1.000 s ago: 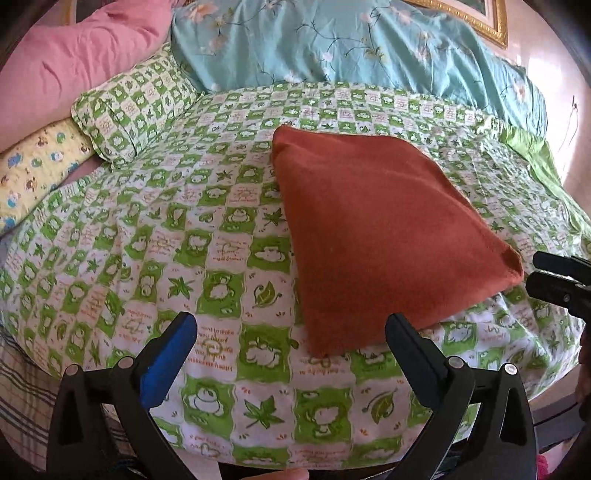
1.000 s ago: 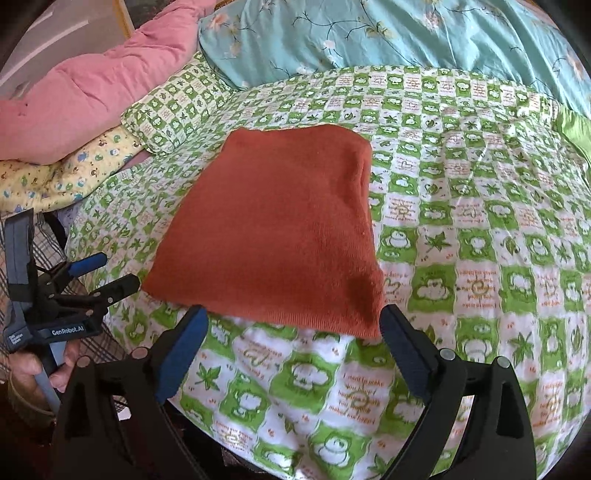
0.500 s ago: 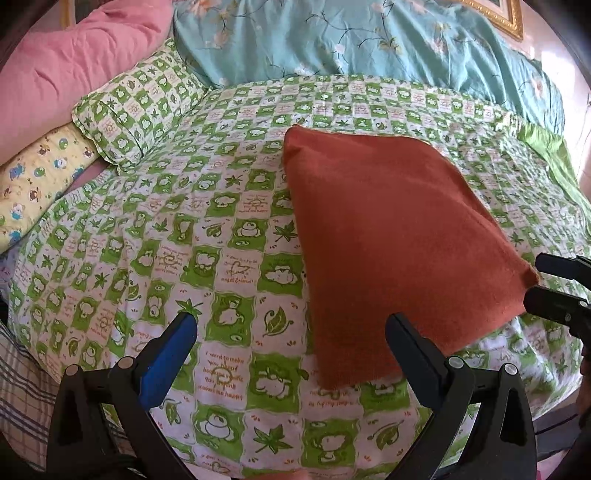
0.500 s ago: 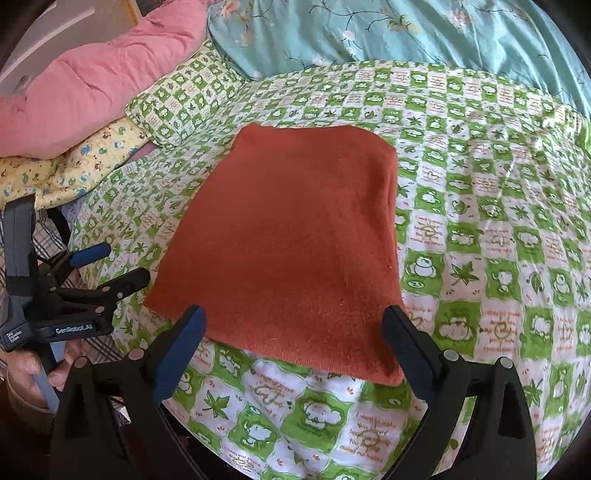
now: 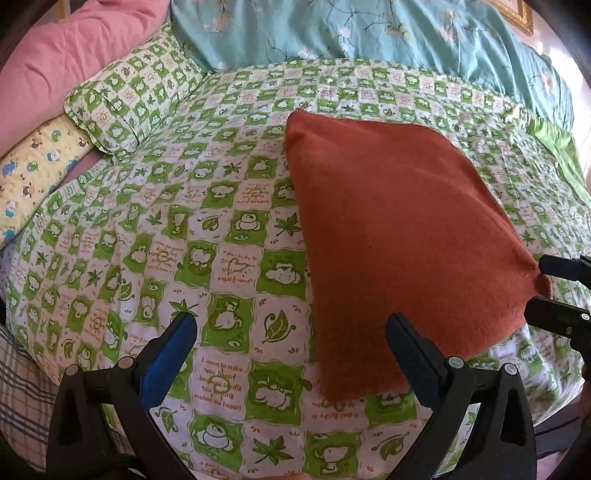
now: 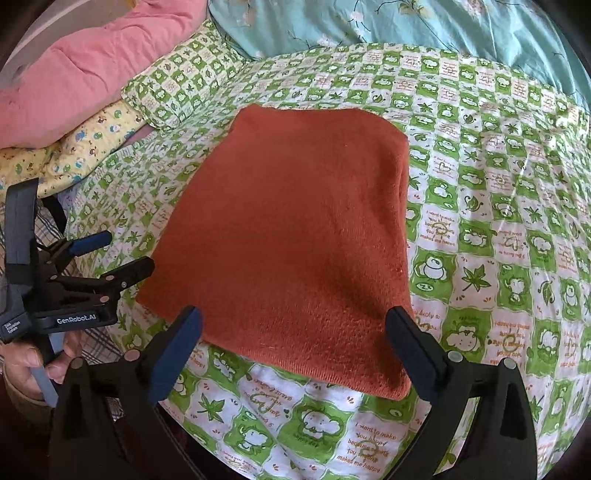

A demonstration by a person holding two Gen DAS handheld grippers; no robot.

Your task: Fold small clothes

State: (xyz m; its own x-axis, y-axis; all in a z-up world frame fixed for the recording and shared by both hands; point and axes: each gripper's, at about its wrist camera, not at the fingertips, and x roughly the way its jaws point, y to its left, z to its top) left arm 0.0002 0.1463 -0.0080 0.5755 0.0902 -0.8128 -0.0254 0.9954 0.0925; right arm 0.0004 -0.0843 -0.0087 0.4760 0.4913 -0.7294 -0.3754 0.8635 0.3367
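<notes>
1. An orange-red folded cloth [image 6: 295, 236] lies flat on a bed covered by a green and white checked sheet [image 6: 480, 221]. In the right wrist view it fills the middle of the frame, and its near edge sits close to the edge of the bed.
2. In the left wrist view the same cloth [image 5: 399, 236] sits right of center, with one corner pointing to the right edge of the frame.
3. The left gripper [image 5: 291, 343] is released, its two fingers spread wide at the bottom of its own view. The blue-padded finger [image 5: 166, 358] is over bare sheet [image 5: 184, 221] and the black finger [image 5: 417, 354] overlaps the cloth's near corner in the picture; whether it touches I cannot tell.
4. The right gripper [image 6: 291, 336] is also released, fingers wide apart at the bottom of its view, bracketing the cloth's near edge without clamping it.
5. In the right wrist view the left gripper [image 6: 107, 254] appears at the left edge, its tips parted just beside the cloth's left corner, with a hand [image 6: 33, 362] gripping its handle.
6. In the left wrist view the right gripper [image 5: 539, 288] shows at the right edge, its tips either side of the cloth's corner.
7. In the upper left of the left wrist view lie a checked pillow [image 5: 129, 96], a pink quilt [image 5: 74, 55] and a yellow printed pillow [image 5: 33, 177]; a teal flowered blanket [image 5: 369, 33] runs along the top.
</notes>
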